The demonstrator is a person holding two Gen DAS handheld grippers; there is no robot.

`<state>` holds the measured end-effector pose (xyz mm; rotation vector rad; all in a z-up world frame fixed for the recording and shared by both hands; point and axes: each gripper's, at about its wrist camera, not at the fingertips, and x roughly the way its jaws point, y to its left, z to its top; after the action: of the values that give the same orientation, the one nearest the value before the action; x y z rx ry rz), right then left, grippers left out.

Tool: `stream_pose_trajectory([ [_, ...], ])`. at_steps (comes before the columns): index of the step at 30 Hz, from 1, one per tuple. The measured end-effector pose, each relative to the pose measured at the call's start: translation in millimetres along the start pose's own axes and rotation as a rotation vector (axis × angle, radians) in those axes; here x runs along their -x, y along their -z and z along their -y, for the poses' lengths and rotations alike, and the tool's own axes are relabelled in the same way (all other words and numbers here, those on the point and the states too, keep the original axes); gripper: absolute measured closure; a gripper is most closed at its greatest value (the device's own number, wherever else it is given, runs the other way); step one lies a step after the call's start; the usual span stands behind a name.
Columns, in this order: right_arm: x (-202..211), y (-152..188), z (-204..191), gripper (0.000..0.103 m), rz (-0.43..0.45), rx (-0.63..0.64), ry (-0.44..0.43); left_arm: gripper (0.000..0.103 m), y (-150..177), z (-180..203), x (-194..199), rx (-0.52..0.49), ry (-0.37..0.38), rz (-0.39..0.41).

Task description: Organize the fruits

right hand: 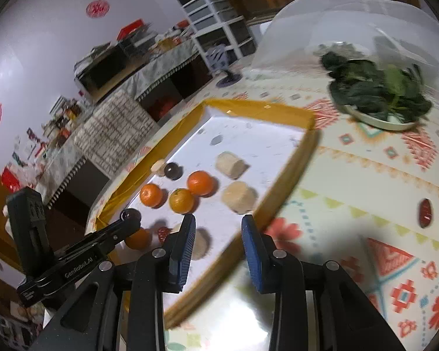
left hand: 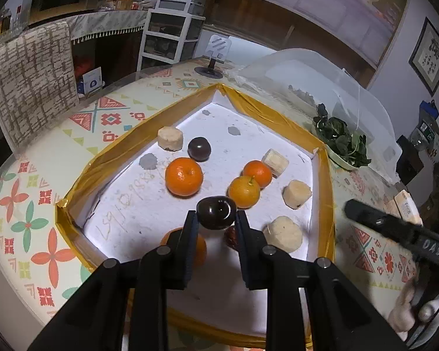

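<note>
Oranges [left hand: 183, 177] in yellow-rimmed tray [left hand: 108, 158]

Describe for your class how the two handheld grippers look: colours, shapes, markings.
Both are black plastic with round silver bolts. The left gripper has dark ribbed jaw pads and white "GenRobotAI" lettering on its side; the right gripper has blue ribbed pads.

The right gripper [right hand: 218, 228] is hovering with jaws apart and empty over the near rim of the yellow-edged tray [right hand: 284, 181]. Three oranges [right hand: 182, 200] are sitting inside the tray; a red date [right hand: 425, 213] is lying outside it, on the patterned tablecloth [right hand: 351, 175].
</note>
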<state>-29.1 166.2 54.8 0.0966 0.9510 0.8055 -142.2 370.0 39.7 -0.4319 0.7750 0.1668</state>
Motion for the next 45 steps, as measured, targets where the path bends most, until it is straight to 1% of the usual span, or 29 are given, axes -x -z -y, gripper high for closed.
stream_pose_trajectory([
  [3, -14.8, -1.9, -6.2, 0.068, -0.026, 0.01, 0.004, 0.07, -2.8, -3.4, -1.7, 0.017, 0.023, -0.005],
  [4, -15.8, -2.4, -4.9, 0.068, -0.034, 0.009, -0.001, 0.059, -3.6, -4.6, -1.0, 0.021, 0.027, -0.002],
  [5, -19.0, -2.3, -4.4, 0.068, -0.04, 0.003, -0.007, 0.051, -4.2, -5.7, 0.4, 0.026, 0.03, 0.003],
  [8, -26.8, -2.4, 1.6, 0.068, -0.058, -0.045, -0.057, 0.049, -7.2, -8.2, 5.9, 0.036, 0.049, 0.018],
  [11, -27.5, -3.0, 7.2, 0.068, -0.054, -0.085, -0.101, 0.049, -9.6, -7.5, 9.4, 0.037, 0.056, 0.028],
  [13, -24.4, -2.8, 8.8, 0.068, -0.047, -0.089, -0.106, 0.047, -10.5, -6.1, 9.8, 0.035, 0.06, 0.029],
  [16, -4.3, -1.3, 16.2, 0.068, 0.002, -0.092, -0.078, 0.039, -10.6, -1.5, 10.4, 0.028, 0.07, 0.017],
  [18, 15.7, 1.8, 27.4, 0.068, 0.044, -0.095, -0.04, 0.036, -10.7, 1.2, 13.5, 0.022, 0.07, 0.019],
  [20, 47.2, 7.8, 50.5, 0.068, 0.098, -0.112, 0.034, 0.029, -11.0, 4.4, 17.5, 0.008, 0.067, 0.025],
  [22, 75.9, 14.6, 74.3, 0.068, 0.146, -0.136, 0.113, 0.024, -11.0, 10.5, 22.6, -0.01, 0.067, 0.033],
  [23, 97.5, 20.5, 94.6, 0.066, 0.177, -0.159, 0.193, 0.022, -10.7, 14.6, 25.1, -0.021, 0.07, 0.038],
  [24, 111.1, 24.4, 109.8, 0.061, 0.19, -0.176, 0.26, 0.021, -10.1, 20.4, 27.3, -0.036, 0.076, 0.042],
  [25, 124.2, 28.5, 124.4, 0.059, 0.202, -0.191, 0.337, 0.018, -9.6, 25.9, 29.0, -0.049, 0.083, 0.043],
  [26, 142.6, 34.0, 148.3, 0.055, 0.219, -0.213, 0.468, 0.017, -8.9, 32.0, 30.0, -0.061, 0.092, 0.043],
  [27, 151.8, 36.8, 163.6, 0.052, 0.222, -0.232, 0.539, 0.017, -7.5, 39.6, 30.9, -0.072, 0.11, 0.041],
  [29, 167.2, 41.9, 202.3, 0.051, 0.205, -0.281, 0.659, 0.017, -5.4, 49.0, 30.3, -0.08, 0.134, 0.035],
  [30, 170.0, 43.1, 215.6, 0.051, 0.194, -0.306, 0.678, 0.017, -4.2, 54.3, 29.2, -0.085, 0.142, 0.028],
  [32, 169.2, 44.3, 239.9, 0.051, 0.16, -0.344, 0.68, 0.017, -1.4, 61.5, 27.8, -0.092, 0.142, 0.019],
  [35, 157.3, 45.5, 254.9, 0.051, 0.117, -0.364, 0.682, 0.017, 0.1, 65.1, 28.9, -0.088, 0.133, 0.013],
  [37, 150.9, 47.4, 262.3, 0.051, 0.094, -0.381, 0.665, 0.017, -0.8, 64.4, 31.9, -0.084, 0.118, 0.021],
  [38, 145.9, 48.4, 264.5, 0.056, 0.085, -0.39, 0.662, 0.017, -1.3, 63.6, 33.4, -0.082, 0.114, 0.025],
  [39, 146.2, 49.6, 265.1, 0.069, 0.094, -0.395, 0.657, 0.017, -1.8, 62.3, 35.2, -0.079, 0.112, 0.029],
  [40, 147.4, 49.7, 264.8, 0.069, 0.111, -0.401, 0.641, 0.017, -2.3, 61.3, 36.6, -0.076, 0.11, 0.033],
  [43, 153.7, 50.5, 258.1, 0.069, 0.143, -0.39, 0.641, 0.017, -3.8, 57.4, 37.2, -0.071, 0.106, 0.036],
  [45, 158.7, 47.8, 242.9, 0.069, 0.167, -0.381, 0.599, 0.017, -5.3, 52.3, 36.8, -0.06, 0.102, 0.04],
])
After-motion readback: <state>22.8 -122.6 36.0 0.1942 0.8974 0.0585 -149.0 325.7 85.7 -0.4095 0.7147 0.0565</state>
